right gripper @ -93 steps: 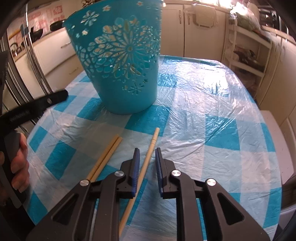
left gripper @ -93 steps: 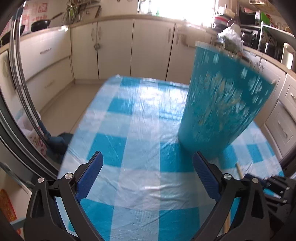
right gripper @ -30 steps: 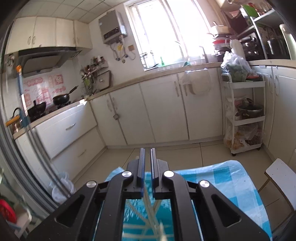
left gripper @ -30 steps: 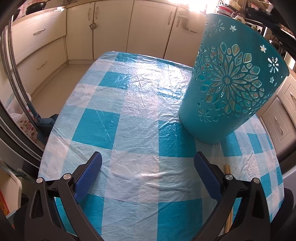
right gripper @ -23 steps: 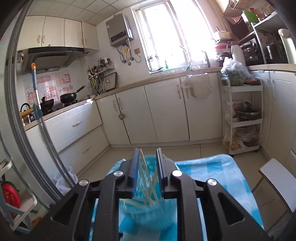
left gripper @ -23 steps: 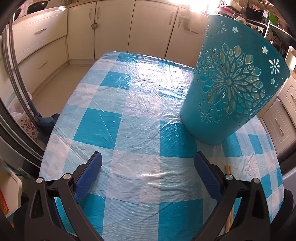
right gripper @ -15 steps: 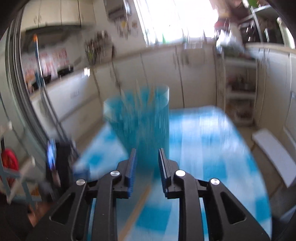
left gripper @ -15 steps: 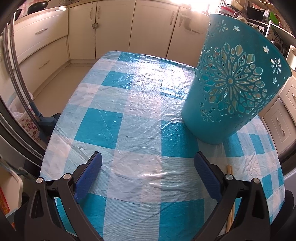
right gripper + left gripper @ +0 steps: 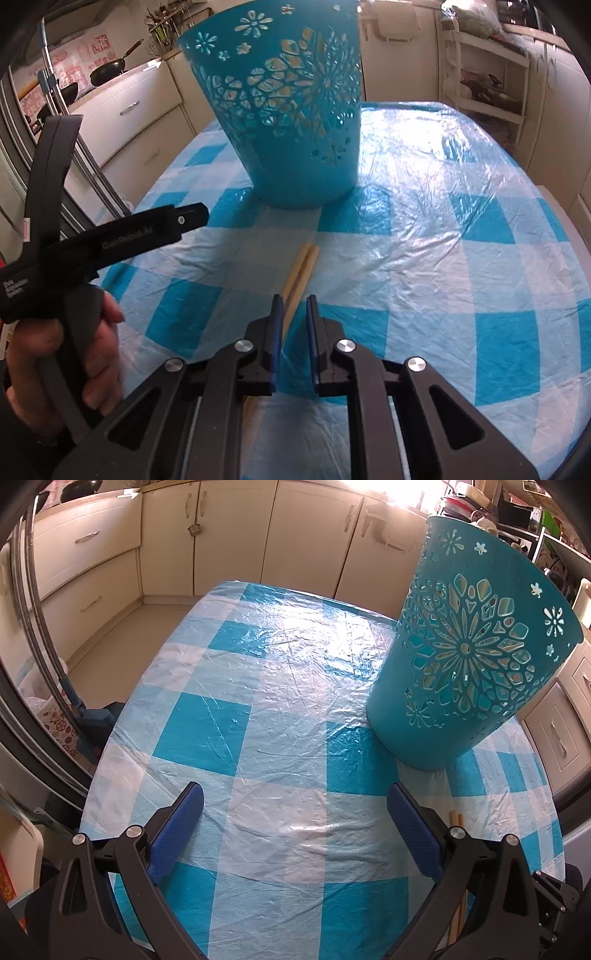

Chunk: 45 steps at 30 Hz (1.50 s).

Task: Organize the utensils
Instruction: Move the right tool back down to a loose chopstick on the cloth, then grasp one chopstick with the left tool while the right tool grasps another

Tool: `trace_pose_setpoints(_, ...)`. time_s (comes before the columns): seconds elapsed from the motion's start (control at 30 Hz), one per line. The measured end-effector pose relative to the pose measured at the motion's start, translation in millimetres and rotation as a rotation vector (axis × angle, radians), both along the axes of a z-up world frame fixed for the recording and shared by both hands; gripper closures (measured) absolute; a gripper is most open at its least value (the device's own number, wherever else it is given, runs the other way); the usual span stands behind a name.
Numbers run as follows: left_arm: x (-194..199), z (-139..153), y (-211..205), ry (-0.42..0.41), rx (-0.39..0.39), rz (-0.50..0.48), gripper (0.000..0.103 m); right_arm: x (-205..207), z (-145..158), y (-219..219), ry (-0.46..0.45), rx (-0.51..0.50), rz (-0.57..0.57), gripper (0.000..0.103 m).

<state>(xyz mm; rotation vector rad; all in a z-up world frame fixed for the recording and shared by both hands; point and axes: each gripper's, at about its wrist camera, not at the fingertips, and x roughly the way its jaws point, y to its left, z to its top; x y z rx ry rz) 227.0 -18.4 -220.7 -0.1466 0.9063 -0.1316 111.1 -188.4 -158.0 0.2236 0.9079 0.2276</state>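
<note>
**Operator A:** State the condition at the left of the scene.

**Operator B:** The left gripper (image 9: 295, 821) hovers above the checked tablecloth (image 9: 258, 686), jaws spread wide, gripping nothing. In the right wrist view its body sits at the near left, held in the person's hand (image 9: 62, 354). Judged as standby: it is kept clear of the working area.

**Operator A:** And the centre?

**Operator B:** The perforated teal basket (image 9: 288, 110) stands upright on the far half of the table, mouth upward, apparently the receptacle. Pale sticks show faintly through its cut-outs. A pair of wooden chopsticks (image 9: 301, 271) lies side by side on the cloth, near the basket but apart from it.

**Operator A:** The right gripper?

**Operator B:** The right gripper (image 9: 294, 334) is narrowly parted and empty. Its tips straddle the near portion of the chopsticks, whether touching cannot be told. The alignment suggests preparation for a pinch.
</note>
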Motion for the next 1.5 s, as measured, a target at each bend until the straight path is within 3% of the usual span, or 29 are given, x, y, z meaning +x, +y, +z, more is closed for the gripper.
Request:
trace_pose_setpoints(0.13, -1, 0, 0, -0.001, -0.005, 0.0, 0.008, 4, -1, 4, -0.002, -0.046, 0.011, 0.095)
trace_pose_setpoints(0.4, -3, 1, -3, -0.008, 0.007, -0.009, 0.007, 0, -2, -20, 0.0, -0.123, 0.041, 0.095)
trace_pose_setpoints(0.6, -27, 6, -36, -0.009, 0.052, -0.134, 0.007, -2, -8, -60, -0.011, -0.067, -0.023, 0.096)
trace_pose_setpoints(0.73, -47, 10, -76, -0.037, 0.161, -0.227, 0.007, -2, -10, -65, -0.016, -0.024, -0.03, 0.096)
trace_pose_setpoints(0.9, -47, 8, -107, -0.02, 0.25, -0.276, 0.009, -2, -10, -70, -0.013, 0.022, -0.032, 0.095)
trace_pose_setpoints(1.0, -44, 2, -113, 0.006, 0.311, -0.272, 0.016, -2, -11, -72, -0.01, 0.043, -0.035, 0.095)
trace_pose_setpoints(1.2, -44, 5, -82, 0.033, 0.256, -0.187, 0.024, -2, -11, -75, -0.006, 0.053, -0.034, 0.094)
trace_pose_setpoints(1.33, -43, 3, -70, 0.057, 0.203, -0.188, 0.035, 2, -8, -68, -0.002, 0.021, -0.011, 0.087)
trace_pose_setpoints(1.43, -46, 5, -76, 0.061, 0.188, -0.213, 0.05, 7, -7, -62, 0.005, -0.012, 0.0, 0.088)
trace_pose_setpoints(1.47, -46, 5, -78, 0.062, 0.18, -0.222, 0.059, 8, -7, -61, 0.007, -0.017, 0.007, 0.096)
trace_pose_setpoints(1.5, -46, 6, -81, 0.064, 0.17, -0.235, 0.07, 8, -7, -60, 0.008, -0.017, 0.014, 0.096)
